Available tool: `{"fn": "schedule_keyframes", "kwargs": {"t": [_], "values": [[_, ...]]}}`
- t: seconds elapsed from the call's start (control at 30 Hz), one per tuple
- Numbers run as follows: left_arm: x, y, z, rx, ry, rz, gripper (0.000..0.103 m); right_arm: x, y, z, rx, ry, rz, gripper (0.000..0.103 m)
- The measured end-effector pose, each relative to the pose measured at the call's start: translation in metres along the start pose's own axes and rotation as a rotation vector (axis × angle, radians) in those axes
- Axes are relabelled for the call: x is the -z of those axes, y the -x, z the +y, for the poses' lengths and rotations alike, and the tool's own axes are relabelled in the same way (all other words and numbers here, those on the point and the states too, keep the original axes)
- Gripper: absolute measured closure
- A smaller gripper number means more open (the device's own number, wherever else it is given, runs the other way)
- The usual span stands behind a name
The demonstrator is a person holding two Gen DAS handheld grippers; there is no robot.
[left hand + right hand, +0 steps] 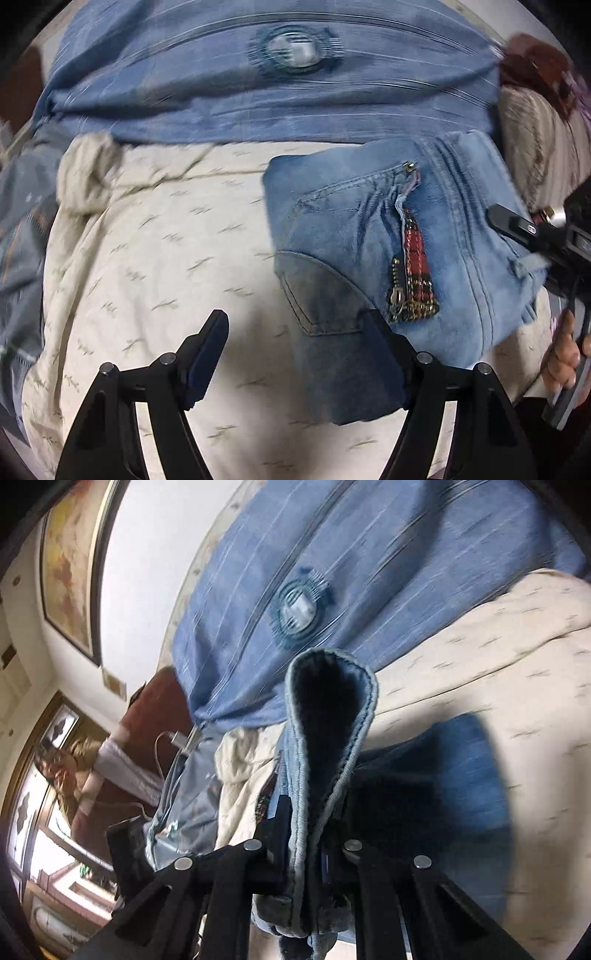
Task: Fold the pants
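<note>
Light blue jeans (373, 236) lie folded on a cream bedspread (147, 236), with a zipper and a red plaid tag showing. My left gripper (295, 332) is open just above the bedspread, its right finger over the jeans' near left corner, gripping nothing. My right gripper (517, 225) comes in from the right edge and is shut on the jeans' edge. In the right wrist view a thick folded hem of the jeans (325, 760) is pinched between the fingers of the right gripper (306, 834) and stands up in a loop.
A blue striped pillow (258, 74) with a round emblem lies behind the jeans. A brown headboard (147, 716), a charger cable and a framed picture (70, 561) show to the side. A grey-blue blanket (22, 229) lies at the left.
</note>
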State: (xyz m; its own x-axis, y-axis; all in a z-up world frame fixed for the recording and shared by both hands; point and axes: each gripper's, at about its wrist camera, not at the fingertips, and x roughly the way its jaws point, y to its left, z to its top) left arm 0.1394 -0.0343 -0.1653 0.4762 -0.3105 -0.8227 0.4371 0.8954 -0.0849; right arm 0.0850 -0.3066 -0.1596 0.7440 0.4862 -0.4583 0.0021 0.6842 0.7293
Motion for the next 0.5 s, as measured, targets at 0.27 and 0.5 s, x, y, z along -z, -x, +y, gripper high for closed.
{"fn": "schedule_keyframes", "kwargs": {"t": [0.27, 0.5], "values": [[0.006, -0.028, -0.043, -0.031, -0.099, 0.048, 0.027, 0.004, -0.012, -0.051, 0.173, -0.123, 0.148, 0.083], [-0.015, 0.005, -0.031, -0.02, -0.08, -0.012, 0.027, -0.013, 0.027, -0.061, 0.118, -0.221, 0.023, 0.044]]}}
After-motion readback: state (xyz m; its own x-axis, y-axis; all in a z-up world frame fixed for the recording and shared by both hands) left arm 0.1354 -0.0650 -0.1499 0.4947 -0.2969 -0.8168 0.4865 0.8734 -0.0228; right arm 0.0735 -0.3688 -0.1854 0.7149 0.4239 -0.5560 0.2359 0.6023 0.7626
